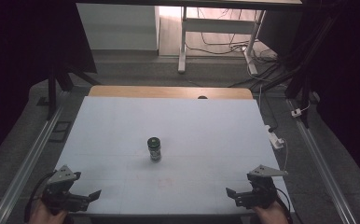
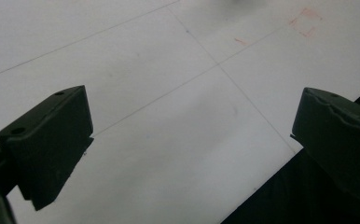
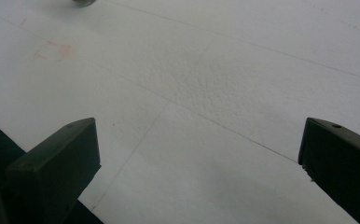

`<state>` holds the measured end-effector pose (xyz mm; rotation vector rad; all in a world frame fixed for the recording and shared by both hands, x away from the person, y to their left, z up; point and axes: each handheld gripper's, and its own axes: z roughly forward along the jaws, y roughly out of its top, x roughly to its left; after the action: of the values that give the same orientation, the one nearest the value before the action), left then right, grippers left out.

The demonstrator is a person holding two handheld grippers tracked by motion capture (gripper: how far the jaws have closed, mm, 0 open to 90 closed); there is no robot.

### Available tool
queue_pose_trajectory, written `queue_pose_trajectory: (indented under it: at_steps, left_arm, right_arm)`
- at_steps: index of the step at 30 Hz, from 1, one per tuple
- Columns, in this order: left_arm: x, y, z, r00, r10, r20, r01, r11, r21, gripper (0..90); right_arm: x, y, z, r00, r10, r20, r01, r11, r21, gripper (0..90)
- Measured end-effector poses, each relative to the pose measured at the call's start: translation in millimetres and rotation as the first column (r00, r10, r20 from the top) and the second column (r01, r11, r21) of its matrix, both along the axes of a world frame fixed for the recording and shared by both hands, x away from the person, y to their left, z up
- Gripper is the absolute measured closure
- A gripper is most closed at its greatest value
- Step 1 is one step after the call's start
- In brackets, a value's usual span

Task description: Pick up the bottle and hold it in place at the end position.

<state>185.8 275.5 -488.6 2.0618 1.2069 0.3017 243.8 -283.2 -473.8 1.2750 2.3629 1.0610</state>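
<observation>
A small dark cylindrical jar with a black lid [image 1: 155, 149] stands upright near the middle of the white foam-covered worktop [image 1: 206, 126]. The left claw [image 1: 92, 196] and the right claw [image 1: 231, 195] hover at the near corners, well apart from the jar, each with jaws spread wide and holding nothing. Faint red marks [image 3: 52, 50] stain the white surface.
</observation>
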Motion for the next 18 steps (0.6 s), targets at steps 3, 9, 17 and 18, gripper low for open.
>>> queue_pose_trajectory:
  at_steps: [3,9,17,18]
  left_arm:
    - [2.5,-2.1,0.5,0.9999,-0.012,0.001,0.012,0.9999,-0.012,0.0]
    - [6.3,-5.1,1.5,0.9994,-0.035,0.002,0.035,0.9984,-0.043,0.0]
    - [13.9,-8.3,1.9,0.9959,-0.088,0.024,0.089,0.9921,-0.087,0.0]
    - [16.3,-10.2,1.7,0.9949,-0.095,0.034,0.097,0.9913,-0.089,0.0]
  right_arm:
    - [0.1,0.2,-0.2,1.0000,0.003,-0.001,-0.003,1.000,0.001,0.0]
    - [0.1,0.4,-0.1,1.0000,0.005,-0.002,-0.005,1.000,-0.001,0.0]
    - [0.5,0.4,-0.3,1.0000,0.009,-0.004,-0.009,1.000,-0.002,0.0]
    - [0.5,0.5,-0.4,1.0000,0.008,-0.003,-0.008,1.000,-0.002,0.0]
